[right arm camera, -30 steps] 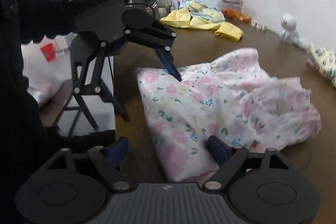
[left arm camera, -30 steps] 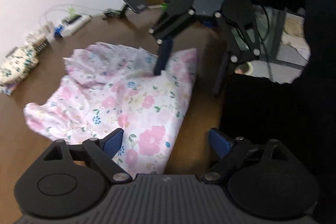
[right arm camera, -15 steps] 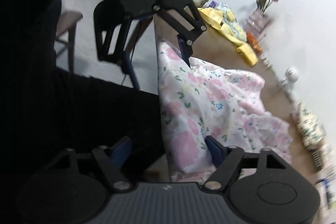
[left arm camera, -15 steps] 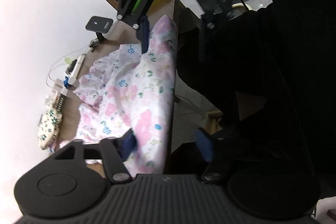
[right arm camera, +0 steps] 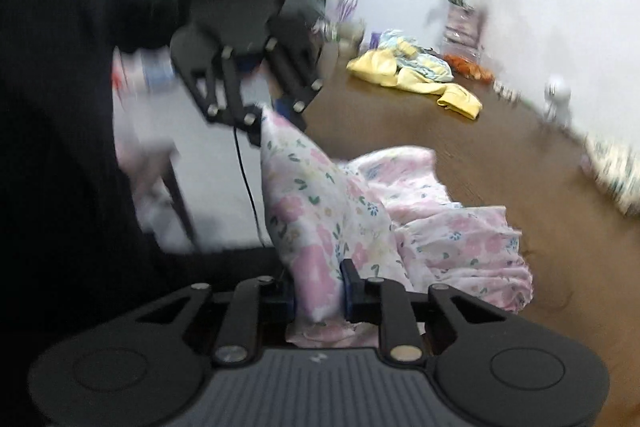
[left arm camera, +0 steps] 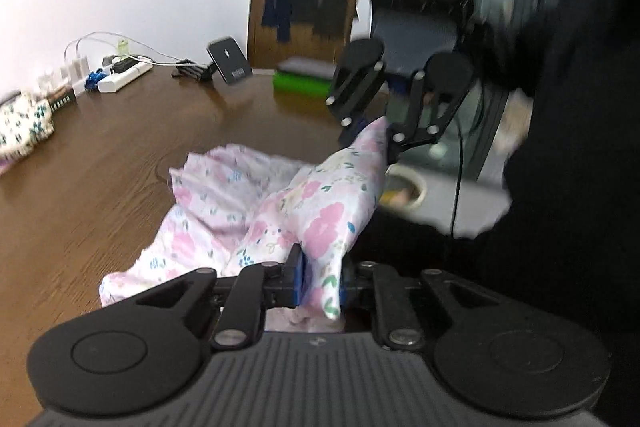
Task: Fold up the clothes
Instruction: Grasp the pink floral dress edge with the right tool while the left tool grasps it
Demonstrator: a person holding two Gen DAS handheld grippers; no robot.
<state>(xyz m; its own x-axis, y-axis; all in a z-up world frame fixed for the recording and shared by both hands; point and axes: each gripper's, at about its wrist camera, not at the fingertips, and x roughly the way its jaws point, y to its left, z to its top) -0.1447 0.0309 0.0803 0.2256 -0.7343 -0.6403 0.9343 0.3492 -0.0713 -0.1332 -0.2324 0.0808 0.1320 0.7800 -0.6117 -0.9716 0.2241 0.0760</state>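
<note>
A pink floral garment (left arm camera: 240,203) lies bunched at the near edge of the brown table (left arm camera: 120,147). My left gripper (left arm camera: 320,283) is shut on one corner of its near edge. My right gripper (right arm camera: 318,293) is shut on the other corner of the garment (right arm camera: 440,227). The edge between them is lifted off the table and stretched taut. Each gripper shows in the other's view: the right gripper (left arm camera: 374,131) and the left gripper (right arm camera: 264,125), both pinching cloth. The rest of the garment rests crumpled on the table.
A power strip with cables (left arm camera: 120,75) and a phone stand (left arm camera: 230,61) sit at the back of the table. A patterned cloth (left arm camera: 20,123) lies at the left. A yellow garment pile (right arm camera: 420,75), a flower vase (right arm camera: 460,19) and a white figurine (right arm camera: 558,99) stand at the far side.
Both grippers went from open around the garment's near edge to shut on it. They have lifted that edge up off the table.
</note>
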